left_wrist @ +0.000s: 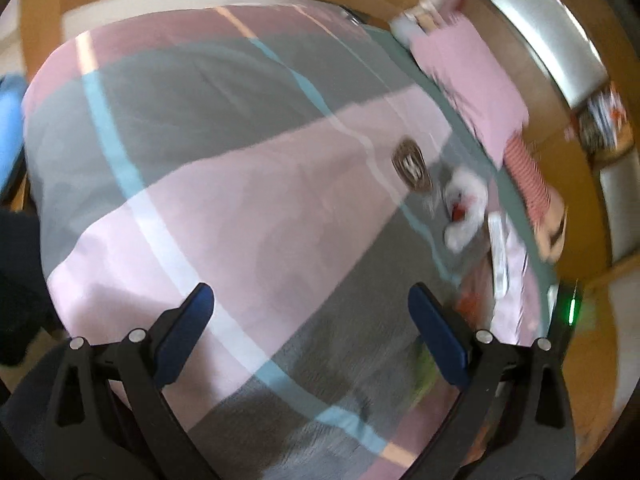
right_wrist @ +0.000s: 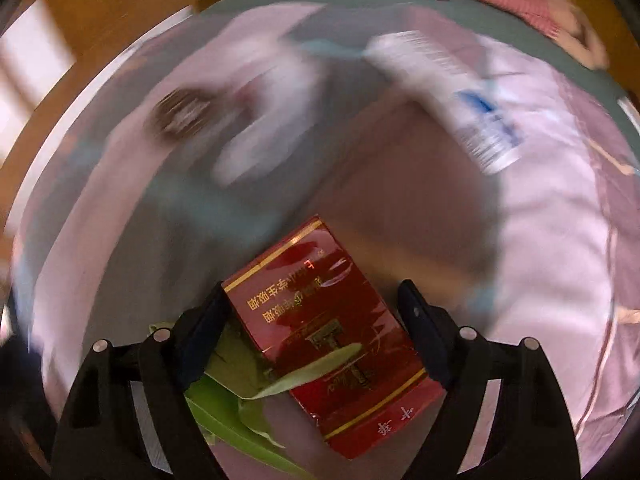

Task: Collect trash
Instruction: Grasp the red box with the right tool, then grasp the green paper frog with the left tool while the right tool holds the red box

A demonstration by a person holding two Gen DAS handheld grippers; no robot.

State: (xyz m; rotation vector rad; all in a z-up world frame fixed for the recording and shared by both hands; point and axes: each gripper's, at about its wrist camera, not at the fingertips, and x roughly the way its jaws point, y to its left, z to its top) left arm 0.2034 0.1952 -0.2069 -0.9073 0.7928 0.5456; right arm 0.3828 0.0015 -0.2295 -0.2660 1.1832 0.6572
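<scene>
A red pack [right_wrist: 332, 340] is seen lying flat on the striped quilt [right_wrist: 552, 264], between the jaws of the right gripper [right_wrist: 316, 312]. The jaws are spread wide; the left finger [right_wrist: 208, 320] appears to touch the pack's left edge, while a gap is left at the right finger, so nothing is yet clenched. The pack's long axis runs from far-left to near-right, its near end angled right. Green leaves [right_wrist: 236, 392] lie against and partly over its near-left side.

For a clean pick-up, the gripper would best be rolled until the fingers are parallel to the long edges, then lowered and closed across the short width; the leaves could be caught too.

The left gripper [left_wrist: 312, 320] is held open and empty above the quilt. Other litter is left further off: a white wad [left_wrist: 466, 208], a round brown piece [left_wrist: 412, 164] and a white tube [right_wrist: 448, 96].
</scene>
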